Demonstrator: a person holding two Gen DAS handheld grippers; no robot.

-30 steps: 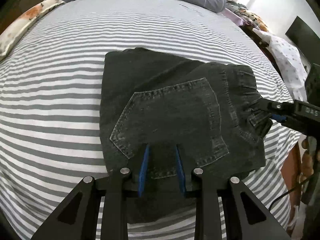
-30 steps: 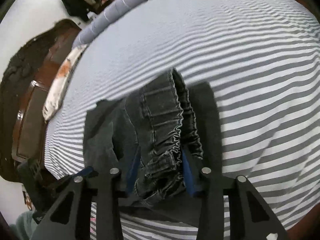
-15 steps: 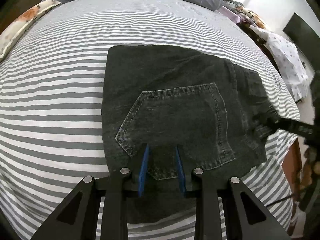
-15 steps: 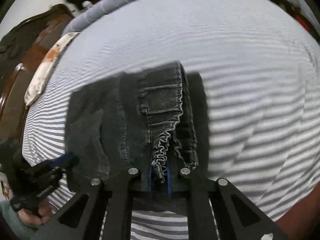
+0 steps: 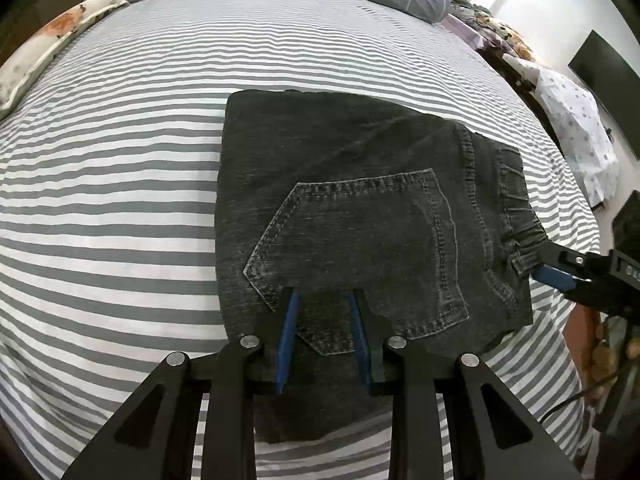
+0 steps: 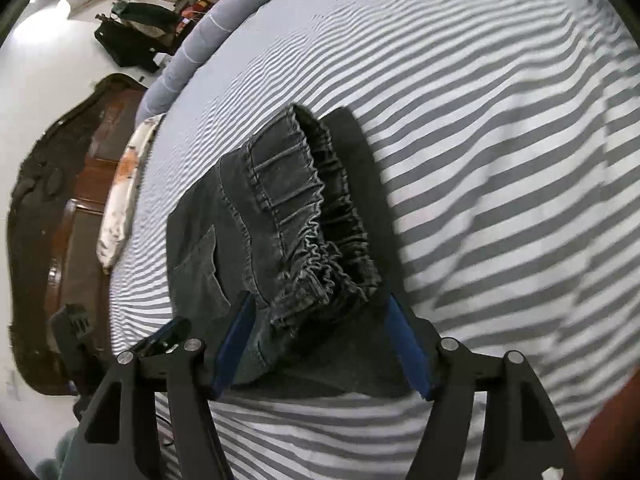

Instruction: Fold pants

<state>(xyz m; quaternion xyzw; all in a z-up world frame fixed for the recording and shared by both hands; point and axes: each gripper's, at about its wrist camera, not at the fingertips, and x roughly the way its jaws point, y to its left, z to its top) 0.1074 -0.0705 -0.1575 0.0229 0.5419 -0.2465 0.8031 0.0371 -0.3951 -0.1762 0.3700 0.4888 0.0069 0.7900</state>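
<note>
— Where do the pants [image 5: 360,216] sit right now?

— Folded into a compact dark rectangle on the striped bed [image 5: 120,200], near its front edge, back pocket [image 5: 360,248] facing up. The elastic waistband [image 6: 316,216] makes the bundle's right-hand edge, and in the right wrist view it stands up bunched instead of lying flat.

— And the tools?

— The left gripper [image 5: 324,308] hangs over the pocket's lower corner with its blue pads apart, clamping nothing. The right gripper [image 6: 320,312] has its jaws spread wide on either side of the gathered waistband, cloth between them but not pinched (the pads stand clear of the denim on both sides).

— So the fold looks nearly finished?

— I'd judge so; what remains is tidying. To do that well, press the puffed waistband down flat with the right tool, or nip it lightly and draw it outward so the layers line up with the edge beneath.

— Any role for the left?

— Rest it on the pocket as an anchor, so the stack doesn't slide toward the bed's right side while the waistband is smoothed. Keep strokes short; denim layers shear easily.
</note>
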